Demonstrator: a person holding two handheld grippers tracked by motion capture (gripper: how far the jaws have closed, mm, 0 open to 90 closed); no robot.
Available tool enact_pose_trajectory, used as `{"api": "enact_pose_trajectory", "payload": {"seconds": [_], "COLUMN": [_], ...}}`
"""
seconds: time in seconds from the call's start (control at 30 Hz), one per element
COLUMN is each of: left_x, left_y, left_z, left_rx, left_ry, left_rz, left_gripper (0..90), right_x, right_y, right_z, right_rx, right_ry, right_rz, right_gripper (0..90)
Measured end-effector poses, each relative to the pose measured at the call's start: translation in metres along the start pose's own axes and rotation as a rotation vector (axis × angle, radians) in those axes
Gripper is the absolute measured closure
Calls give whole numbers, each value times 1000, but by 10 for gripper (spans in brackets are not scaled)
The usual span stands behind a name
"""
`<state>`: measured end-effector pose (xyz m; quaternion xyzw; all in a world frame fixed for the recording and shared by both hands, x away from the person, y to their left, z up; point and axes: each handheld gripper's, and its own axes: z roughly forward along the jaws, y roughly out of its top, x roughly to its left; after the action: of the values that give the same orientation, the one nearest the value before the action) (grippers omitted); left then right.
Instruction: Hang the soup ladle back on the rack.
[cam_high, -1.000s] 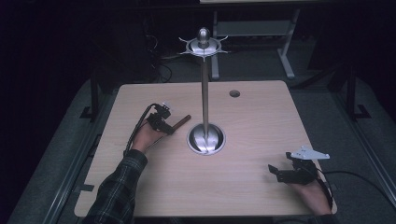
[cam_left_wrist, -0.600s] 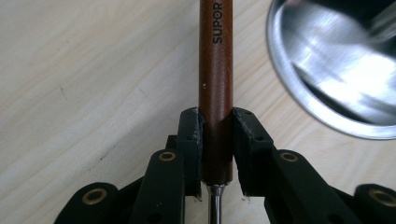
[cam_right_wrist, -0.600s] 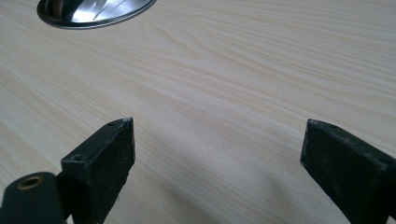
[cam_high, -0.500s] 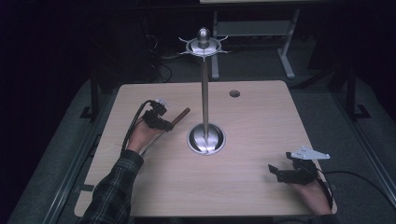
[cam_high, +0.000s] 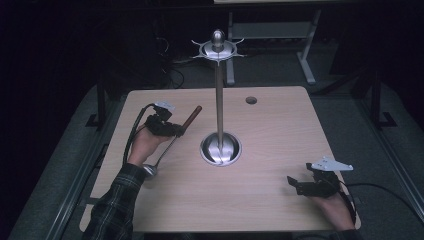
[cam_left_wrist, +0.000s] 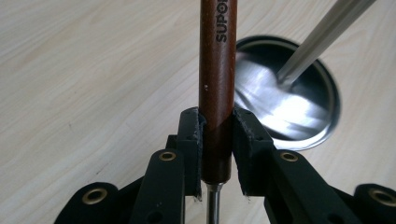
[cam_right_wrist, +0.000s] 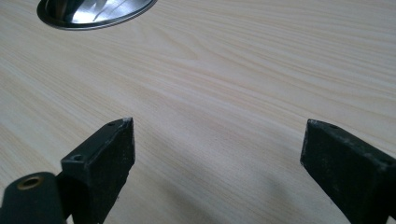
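A: Dark room around a pale wooden table (cam_high: 260, 200); we start from the high view. What do we have?

B: A tall steel utensil stand (cam_high: 219, 100) rises from a round base near the table's middle, its hooks at the top bare. At the left, the left gripper (cam_high: 176, 131) holds a ladle (cam_high: 172, 142) by its brown wooden handle. The handle slants up toward the stand's pole, and the metal bowl hangs low beside the plaid sleeve, near the table's left edge.

A: And the other hand?

B: The right gripper (cam_high: 295, 184) rests low at the table's near right corner, well apart from the stand, pointing left.

A: Moving to the left gripper view?

B: We see both black pads (cam_left_wrist: 189, 140) pressed on the handle's lower end, just above where the metal shank begins (so a firm grip, we judge). Beyond it lies the shiny stand base (cam_left_wrist: 299, 102) with the pole slanting up.

A: Then the right gripper view?

B: Its jaws stand wide apart over bare wood with nothing between them; the base's rim (cam_right_wrist: 93, 16) shows at the top left.

A: How far along are we?

B: Picking up looks done. We judge that hanging the ladle on a hook is left: the left hand would need to raise it to the top.
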<state>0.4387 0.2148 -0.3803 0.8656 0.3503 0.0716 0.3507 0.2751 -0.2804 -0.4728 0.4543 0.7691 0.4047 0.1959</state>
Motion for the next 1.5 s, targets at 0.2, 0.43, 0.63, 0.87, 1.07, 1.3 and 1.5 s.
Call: {"api": "enact_pose_trajectory", "payload": {"seconds": [0.2, 0.43, 0.63, 0.87, 1.07, 1.3, 1.5], "left_x": [-2, -4, -9, -17, -20, -25, -32], "left_y": [-5, -8, -9, -8, -8, -6, 1], "left_z": [-16, -34, -50, -62, -69, -76, -84], "left_rx": [-88, -143, -202, -251, -280, -305, -327], "left_ry": [-37, -52, -65, -84, -100, -114, -115], "left_rz": [-26, -25, -28, -16, -10, -2, 21], "left_gripper": [738, 739, 739, 738, 738, 737, 735], "right_x": [0, 1, 1, 1, 1, 1, 1], "right_y": [0, 0, 0, 0, 0, 0, 0], "right_z": [0, 0, 0, 0, 0, 0, 0], "right_rx": [-3, -1, -1, -2, -1, 1, 1], "right_ry": [0, -2, -3, -3, -4, -3, -3], "right_rz": [1, 5, 5, 5, 6, 7, 8], "right_gripper": [96, 96, 96, 96, 96, 96, 96]}}
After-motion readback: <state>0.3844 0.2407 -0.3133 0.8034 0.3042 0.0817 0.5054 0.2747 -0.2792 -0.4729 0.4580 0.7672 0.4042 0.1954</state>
